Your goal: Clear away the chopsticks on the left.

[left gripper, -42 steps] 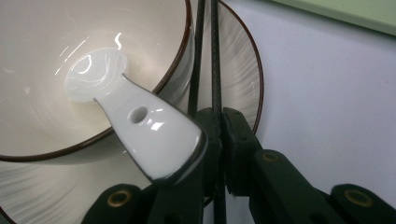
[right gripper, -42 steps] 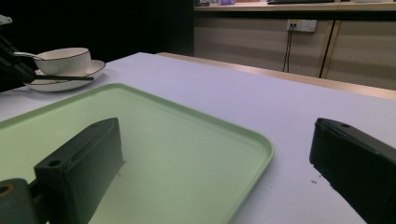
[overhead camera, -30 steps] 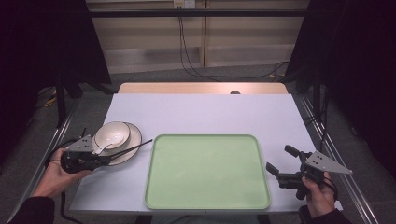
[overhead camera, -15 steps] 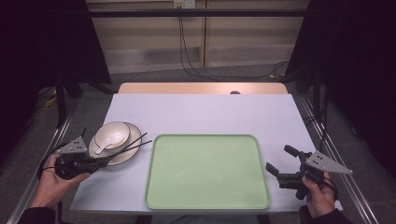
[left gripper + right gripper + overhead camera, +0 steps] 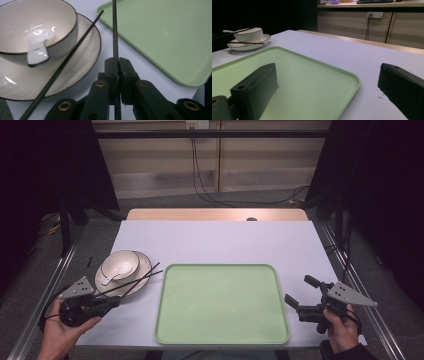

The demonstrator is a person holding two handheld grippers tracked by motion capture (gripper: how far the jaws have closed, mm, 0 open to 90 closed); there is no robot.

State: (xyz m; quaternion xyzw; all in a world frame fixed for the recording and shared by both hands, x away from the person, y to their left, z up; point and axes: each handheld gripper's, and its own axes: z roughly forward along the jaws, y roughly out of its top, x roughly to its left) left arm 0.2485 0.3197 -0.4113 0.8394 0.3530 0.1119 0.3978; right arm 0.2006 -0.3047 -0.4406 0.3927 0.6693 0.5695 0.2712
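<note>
Chopstick [image 5: 115, 32], thin and black, sits pinched between the closed jaws of the left hand-held gripper [image 5: 117, 62]; in the left gripper view it runs straight up from the jaws, over the bare strip of worktop [image 5: 215, 240] between the plate [image 5: 86, 57] and the green tray [image 5: 162, 37]. In the high view this chopstick [image 5: 131, 281] reaches from the left hand-held gripper [image 5: 112, 301] at the front left of the worktop, up and to the right across the plate's near rim, its far end close to the tray's left edge [image 5: 162, 310].

A second chopstick [image 5: 65, 62] lies loose across the plate, slanting beside the bowl [image 5: 50, 20], with its far tip pointing toward the tray's corner. The two sticks diverge from each other and do not touch in the left gripper view. The cream bowl with a dark rim stands on the plate [image 5: 142, 270], and a white spoon [image 5: 38, 47] rests in it with its handle hanging over the near rim.

The right hand-held gripper [image 5: 300, 292] is held at the front right of the worktop, just beside the tray's right edge, with its jaws wide apart and nothing between them. In the right gripper view the tray [image 5: 312, 75] spreads ahead of those jaws, and the bowl [image 5: 249, 35] and plate [image 5: 249, 45] stand far off at the left.
</note>
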